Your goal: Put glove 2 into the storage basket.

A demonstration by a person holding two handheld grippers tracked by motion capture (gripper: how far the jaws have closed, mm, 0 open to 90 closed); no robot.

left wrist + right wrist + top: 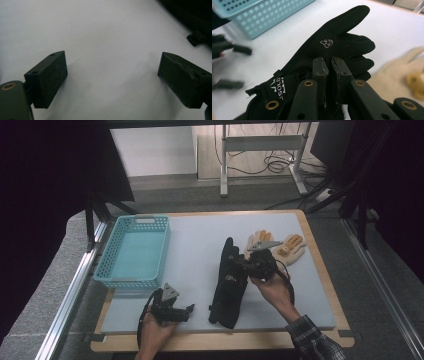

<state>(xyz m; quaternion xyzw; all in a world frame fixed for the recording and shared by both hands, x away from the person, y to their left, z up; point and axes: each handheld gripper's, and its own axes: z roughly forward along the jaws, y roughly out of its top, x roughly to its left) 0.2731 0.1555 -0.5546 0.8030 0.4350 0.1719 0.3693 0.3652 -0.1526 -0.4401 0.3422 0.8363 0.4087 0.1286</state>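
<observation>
The left gripper (189, 309) rests low near the table's (200, 240) front edge, jaws wide apart on nothing. The blue basket (134, 251) holds nothing. The right gripper (330, 65), jaws pinched together, grips the black glove (229, 282) lying mid-table, beside tan gloves (290, 247).

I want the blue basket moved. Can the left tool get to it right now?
Probably yes. The left tool is open and holds nothing, and only bare grey mat lies between it and the blue basket.
</observation>
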